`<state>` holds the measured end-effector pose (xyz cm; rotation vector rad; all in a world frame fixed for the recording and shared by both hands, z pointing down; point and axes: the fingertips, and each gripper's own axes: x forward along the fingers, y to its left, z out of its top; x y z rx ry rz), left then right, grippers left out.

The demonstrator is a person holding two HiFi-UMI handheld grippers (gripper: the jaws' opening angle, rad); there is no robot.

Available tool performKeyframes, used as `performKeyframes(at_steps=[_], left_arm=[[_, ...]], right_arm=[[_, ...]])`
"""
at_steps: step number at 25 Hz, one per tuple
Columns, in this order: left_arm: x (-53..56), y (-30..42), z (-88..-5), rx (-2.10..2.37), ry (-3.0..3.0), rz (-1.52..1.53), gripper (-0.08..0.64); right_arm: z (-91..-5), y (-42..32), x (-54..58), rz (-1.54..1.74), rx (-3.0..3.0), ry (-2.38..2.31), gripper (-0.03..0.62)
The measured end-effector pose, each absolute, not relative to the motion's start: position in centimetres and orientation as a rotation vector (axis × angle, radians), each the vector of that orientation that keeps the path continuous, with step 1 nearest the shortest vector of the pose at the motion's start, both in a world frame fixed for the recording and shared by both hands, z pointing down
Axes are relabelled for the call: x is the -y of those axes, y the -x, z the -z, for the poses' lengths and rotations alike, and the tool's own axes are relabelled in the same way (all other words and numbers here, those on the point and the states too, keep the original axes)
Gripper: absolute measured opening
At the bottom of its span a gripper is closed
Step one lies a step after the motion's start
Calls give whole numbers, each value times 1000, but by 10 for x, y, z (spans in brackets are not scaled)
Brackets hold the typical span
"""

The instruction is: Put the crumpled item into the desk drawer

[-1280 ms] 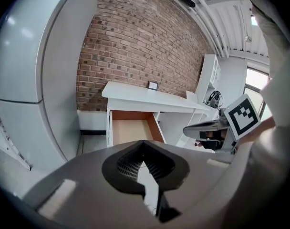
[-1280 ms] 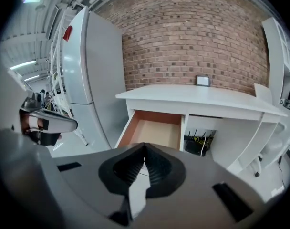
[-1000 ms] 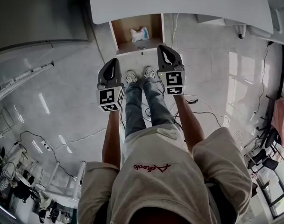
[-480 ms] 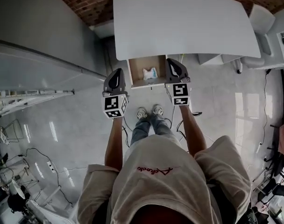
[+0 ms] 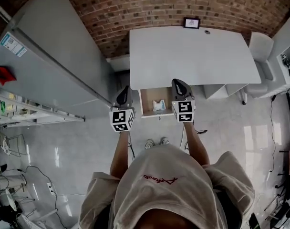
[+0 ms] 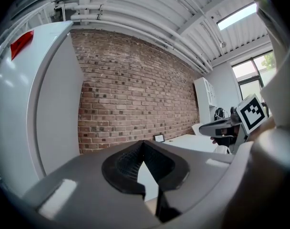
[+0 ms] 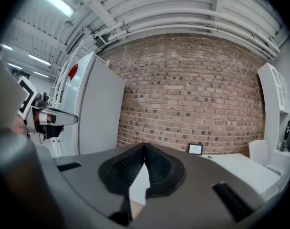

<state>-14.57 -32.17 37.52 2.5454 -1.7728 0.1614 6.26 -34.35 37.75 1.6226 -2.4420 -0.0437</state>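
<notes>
A crumpled white and light-blue item (image 5: 159,105) lies inside the open wooden drawer (image 5: 147,101) under the front edge of the white desk (image 5: 192,56). My left gripper (image 5: 124,96) hovers just left of the drawer, my right gripper (image 5: 180,86) just right of it, both level and pointing at the brick wall. Both are shut and hold nothing. In the left gripper view the jaws (image 6: 144,149) meet at their tips, and in the right gripper view the jaws (image 7: 145,151) do the same.
A small framed picture (image 5: 191,22) stands at the desk's back edge against the brick wall (image 5: 159,6). A tall grey cabinet (image 5: 49,66) stands to the left. White furniture (image 5: 262,49) sits at the right. Cables (image 5: 200,130) lie on the glossy floor.
The head view has tilted up and back: desk and drawer slid down the frame and the brick wall came into sight. Both grippers rose from pointing downwards to level, staying beside the drawer.
</notes>
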Motion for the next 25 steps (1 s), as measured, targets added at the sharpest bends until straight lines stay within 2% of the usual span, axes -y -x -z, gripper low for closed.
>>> performKeyframes(at_steps=[10, 25], left_arm=[[337, 146, -344, 1813, -2585, -95, 9], [346, 153, -342, 1822, -2580, -103, 9]], right_arm=[[-344, -66, 354, 112, 2455, -1661, 12], [-343, -59, 364, 118, 2460, -1643, 12]])
